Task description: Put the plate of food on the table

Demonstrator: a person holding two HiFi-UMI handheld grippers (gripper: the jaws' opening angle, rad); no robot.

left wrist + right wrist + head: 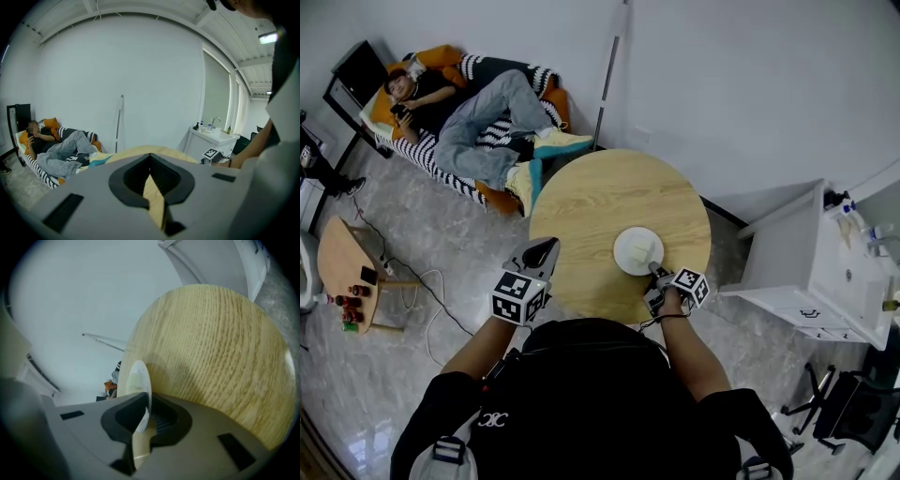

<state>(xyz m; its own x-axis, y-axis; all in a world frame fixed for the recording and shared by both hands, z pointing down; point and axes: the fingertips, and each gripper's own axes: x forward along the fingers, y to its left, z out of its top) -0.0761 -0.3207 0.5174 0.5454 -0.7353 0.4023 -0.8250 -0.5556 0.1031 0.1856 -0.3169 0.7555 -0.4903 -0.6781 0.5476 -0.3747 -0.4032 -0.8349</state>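
Observation:
A white plate with pale food on it lies on the near right part of the round wooden table. My right gripper is shut on the plate's near rim. In the right gripper view the plate stands edge-on between the jaws of the right gripper, with the table top spread behind it. My left gripper hovers at the table's near left edge, shut and holding nothing. In the left gripper view only a sliver of table shows between the jaws of the left gripper.
A person lies on a striped sofa at the back left, feet near the table's far edge. A white sink cabinet stands to the right, with a black chair beside it. A small wooden side table is at the left.

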